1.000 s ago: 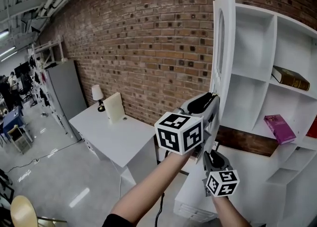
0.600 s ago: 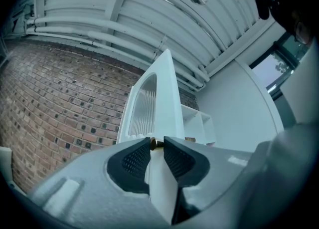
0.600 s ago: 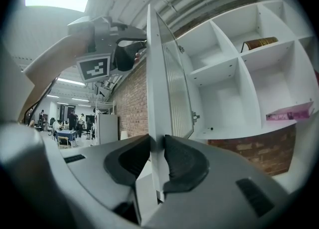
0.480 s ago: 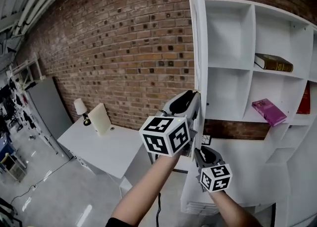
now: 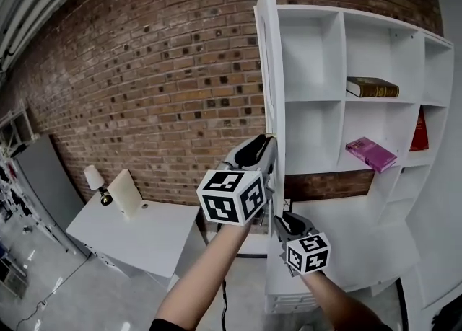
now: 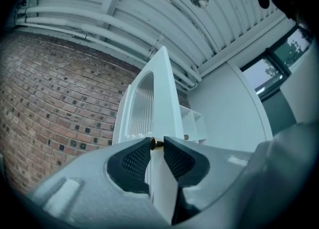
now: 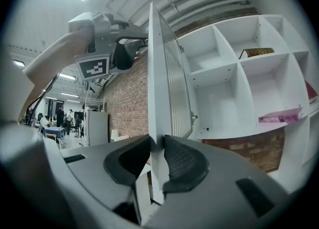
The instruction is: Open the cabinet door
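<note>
The cabinet door (image 5: 268,70) is seen swung well out from the white cabinet (image 5: 339,21), so that in the head view it is presented almost edge-on, just left of the open shelves. It is hinged at the cabinet's left side, beside the brick wall (image 5: 159,70). The compartments behind it are fully exposed, with a brown book (image 5: 372,88) lying on 1 shelf and a pink book (image 5: 369,154) tilted on the shelf below. The task is therefore judged largely done: the door stands at roughly a right angle to the cabinet front. What is left appears to be any further swing towards the wall and the release of both tools. The door's free edge is clamped in 2 places. The left gripper (image 5: 268,146) is closed on that edge higher up, its ribbed pads pressed against both faces, with a small brass knob (image 6: 156,144) showing at the jaw tips. The right gripper (image 5: 278,218) is closed on the same edge lower down, the panel filling the gap between its pads. The door's long axis is held upright, running from floor towards ceiling. Its free edge is pointed out from the cabinet towards the person. The ribbed glass inset in the panel is visible in both gripper views. Neither gripper is seen touching anything other than the door.
</note>
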{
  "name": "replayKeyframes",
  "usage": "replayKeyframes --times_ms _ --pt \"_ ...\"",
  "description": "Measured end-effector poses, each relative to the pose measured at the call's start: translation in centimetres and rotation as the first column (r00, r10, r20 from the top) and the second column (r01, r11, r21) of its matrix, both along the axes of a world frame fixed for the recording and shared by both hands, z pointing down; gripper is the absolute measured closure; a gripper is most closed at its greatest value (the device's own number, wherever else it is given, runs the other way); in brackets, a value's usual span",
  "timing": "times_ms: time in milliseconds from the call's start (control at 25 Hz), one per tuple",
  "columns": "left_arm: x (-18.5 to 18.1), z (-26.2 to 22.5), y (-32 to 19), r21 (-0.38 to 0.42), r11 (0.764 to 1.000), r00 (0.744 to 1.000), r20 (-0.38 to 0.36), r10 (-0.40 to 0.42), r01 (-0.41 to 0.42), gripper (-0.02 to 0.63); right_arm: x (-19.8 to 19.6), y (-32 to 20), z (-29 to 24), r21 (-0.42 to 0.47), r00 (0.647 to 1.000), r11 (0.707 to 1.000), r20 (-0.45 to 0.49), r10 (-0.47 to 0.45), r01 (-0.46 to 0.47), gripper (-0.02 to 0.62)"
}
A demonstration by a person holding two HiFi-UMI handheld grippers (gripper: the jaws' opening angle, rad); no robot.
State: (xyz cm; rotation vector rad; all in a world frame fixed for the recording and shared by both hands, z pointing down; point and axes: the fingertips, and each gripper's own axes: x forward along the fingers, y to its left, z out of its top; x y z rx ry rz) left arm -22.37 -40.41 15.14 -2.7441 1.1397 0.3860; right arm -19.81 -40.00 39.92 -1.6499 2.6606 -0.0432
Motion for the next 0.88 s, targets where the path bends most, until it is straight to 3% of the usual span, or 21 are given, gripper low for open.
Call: replayKeyframes --times_ms 880 --pt "-3.1 -0.2 -0.8 0.027 0.996 0.996 -0.037 0.082 -0.081 0.518 -3.1 -0.7 -0.2 0.025 0.999 0.999 0.025 0.026 -0.027 0.502"
